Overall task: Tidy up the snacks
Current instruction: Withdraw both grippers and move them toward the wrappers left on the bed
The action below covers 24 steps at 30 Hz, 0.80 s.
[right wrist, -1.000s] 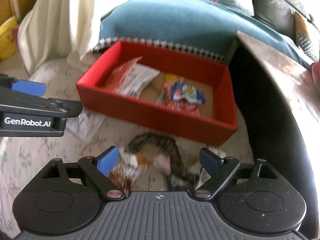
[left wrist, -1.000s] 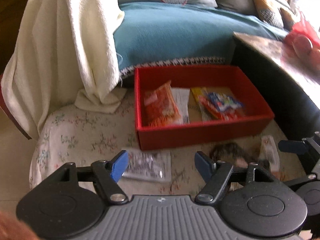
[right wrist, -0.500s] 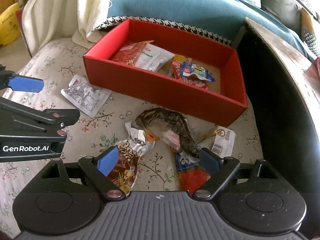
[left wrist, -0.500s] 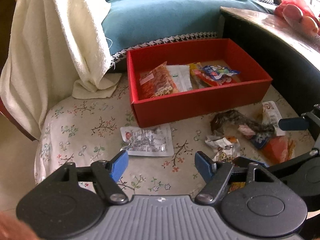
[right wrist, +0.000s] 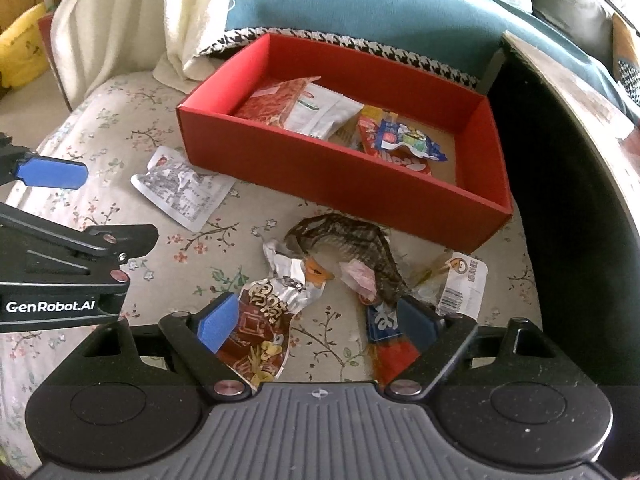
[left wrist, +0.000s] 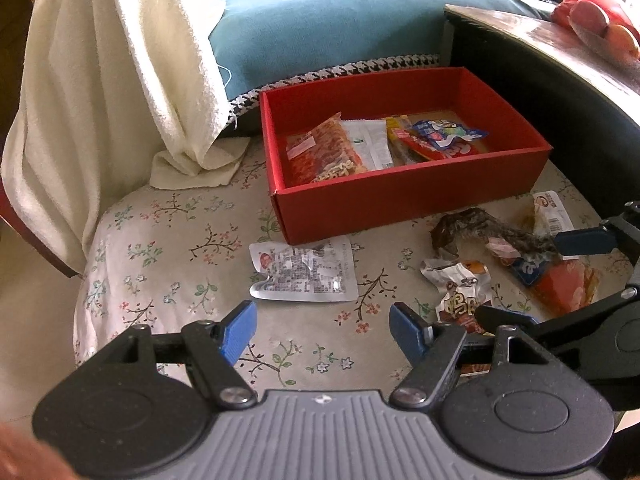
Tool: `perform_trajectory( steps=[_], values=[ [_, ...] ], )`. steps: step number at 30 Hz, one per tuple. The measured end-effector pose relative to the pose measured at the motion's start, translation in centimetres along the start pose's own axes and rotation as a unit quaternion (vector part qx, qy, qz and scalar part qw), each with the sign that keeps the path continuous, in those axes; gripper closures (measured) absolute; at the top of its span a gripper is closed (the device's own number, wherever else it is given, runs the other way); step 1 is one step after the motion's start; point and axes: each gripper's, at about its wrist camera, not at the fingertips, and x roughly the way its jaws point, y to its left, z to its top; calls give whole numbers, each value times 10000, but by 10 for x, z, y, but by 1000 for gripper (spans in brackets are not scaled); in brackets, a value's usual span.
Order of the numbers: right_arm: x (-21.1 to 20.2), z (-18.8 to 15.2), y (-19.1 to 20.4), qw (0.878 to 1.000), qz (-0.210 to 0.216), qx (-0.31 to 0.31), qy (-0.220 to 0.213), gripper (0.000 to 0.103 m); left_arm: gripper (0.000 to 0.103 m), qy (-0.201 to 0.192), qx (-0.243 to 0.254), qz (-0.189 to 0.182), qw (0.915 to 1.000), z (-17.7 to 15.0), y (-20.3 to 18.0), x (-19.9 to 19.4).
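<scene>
Both grippers are pulled back and lifted compared with a second ago, so the loose snacks are now seen whole and sharp instead of blurred under the fingertips. No packet is carried in either view; judged a re-aim between picks, with more still to load.

Left gripper (left wrist: 322, 330): fingers spread, nothing between them. Silver packet (left wrist: 304, 271) is seen flat on the floral cushion (left wrist: 180, 248), just ahead of the left finger and just short of the red box (left wrist: 400, 200).

Right gripper (right wrist: 316, 324): fingers spread, empty. Brown printed packet (right wrist: 262, 332) is seen just inside the left fingertip; whether it is touched cannot be told. Dark crumpled wrapper (right wrist: 348, 240) is placed ahead, between the fingers and the box. Blue-and-red packet (right wrist: 386, 334) is partly covered by the right fingertip. White barcode packet (right wrist: 460, 284) is found just beyond that fingertip.

Several packets are already held in the box, stacked toward its left and middle.

Hidden: lower ends of the two nearest packets are cut off by the gripper body. Contents of the dark wrapper cannot be made out.
</scene>
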Motion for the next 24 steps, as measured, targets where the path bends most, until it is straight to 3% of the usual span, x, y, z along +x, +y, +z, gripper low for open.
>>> perform_trajectory(
  steps=[12, 24],
  values=[
    [5, 1, 0, 9998, 162, 106, 55, 18, 36, -33, 40, 87, 9999, 0, 1, -1],
    [13, 1, 5, 9989, 377, 179, 191, 19, 35, -227, 302, 602, 9975, -2, 5, -1]
  ],
)
